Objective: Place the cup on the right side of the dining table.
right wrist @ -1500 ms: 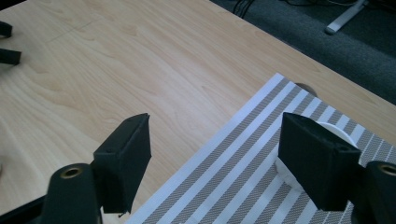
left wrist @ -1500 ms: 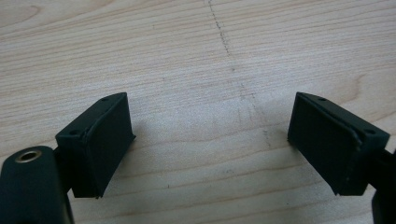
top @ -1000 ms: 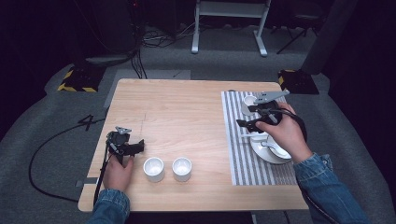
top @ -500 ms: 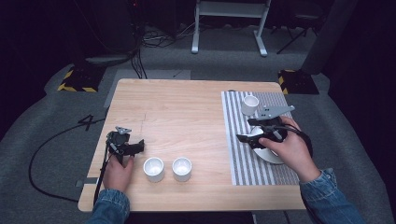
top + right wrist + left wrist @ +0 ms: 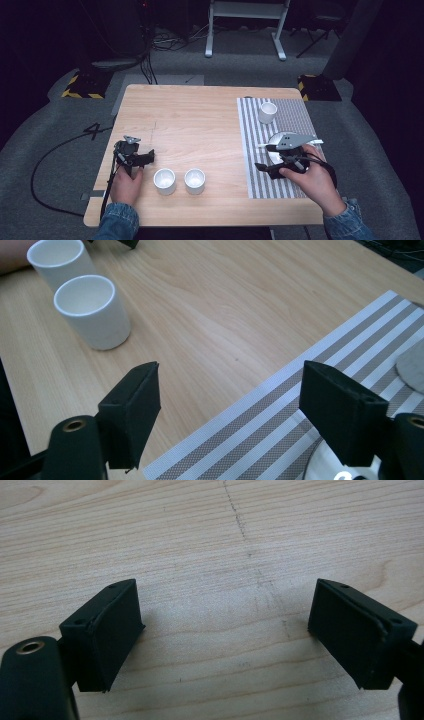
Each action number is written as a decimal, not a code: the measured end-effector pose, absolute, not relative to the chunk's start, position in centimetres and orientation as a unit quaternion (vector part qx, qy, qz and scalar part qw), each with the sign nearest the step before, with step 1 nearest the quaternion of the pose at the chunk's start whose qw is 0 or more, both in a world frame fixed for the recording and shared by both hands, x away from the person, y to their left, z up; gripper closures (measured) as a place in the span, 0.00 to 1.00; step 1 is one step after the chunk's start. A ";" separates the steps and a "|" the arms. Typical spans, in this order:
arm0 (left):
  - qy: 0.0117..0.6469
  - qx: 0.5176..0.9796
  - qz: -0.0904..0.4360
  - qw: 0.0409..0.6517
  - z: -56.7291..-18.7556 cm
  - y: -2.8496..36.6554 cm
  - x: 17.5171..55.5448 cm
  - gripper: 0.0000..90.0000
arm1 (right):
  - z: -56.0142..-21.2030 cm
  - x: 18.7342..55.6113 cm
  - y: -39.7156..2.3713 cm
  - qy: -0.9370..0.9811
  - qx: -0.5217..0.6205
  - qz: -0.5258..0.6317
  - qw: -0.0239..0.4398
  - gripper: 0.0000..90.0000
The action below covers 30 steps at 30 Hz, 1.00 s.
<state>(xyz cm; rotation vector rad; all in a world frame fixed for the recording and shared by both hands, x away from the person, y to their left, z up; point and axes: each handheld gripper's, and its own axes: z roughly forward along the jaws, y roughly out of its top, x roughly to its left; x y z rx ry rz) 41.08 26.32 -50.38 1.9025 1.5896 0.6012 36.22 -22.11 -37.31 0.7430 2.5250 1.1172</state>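
Note:
Two white cups stand side by side near the table's front edge. They also appear at the upper left in the right gripper view, the nearer cup in front of the farther cup. A third white cup stands at the back of a grey-striped mat. My left gripper rests just left of the cups, open over bare wood. My right gripper hovers over the mat's left edge, open and empty. It partly covers a white plate.
The wooden table has wide bare room in its middle and back. The striped mat covers the right side. Cables and a metal stand lie on the floor beyond the table's far edge.
My right gripper has moved from the back of the mat toward the table's front and slightly left, away from the third cup. The left gripper has not moved.

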 end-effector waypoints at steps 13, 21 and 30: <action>0.596 0.714 0.225 0.291 -50.4 26.3 41.1 0.16 | -41.2 34.4 -21.9 0.880 0.256 0.383 0.117 0.27; 0.596 0.713 0.226 0.291 -50.4 26.3 41.1 0.16 | -43.5 33.8 -21.4 0.883 0.248 0.373 0.141 0.27; 0.596 0.714 0.225 0.291 -50.4 26.3 41.1 0.16 | -46.2 33.4 -21.0 0.881 0.256 0.378 0.122 0.27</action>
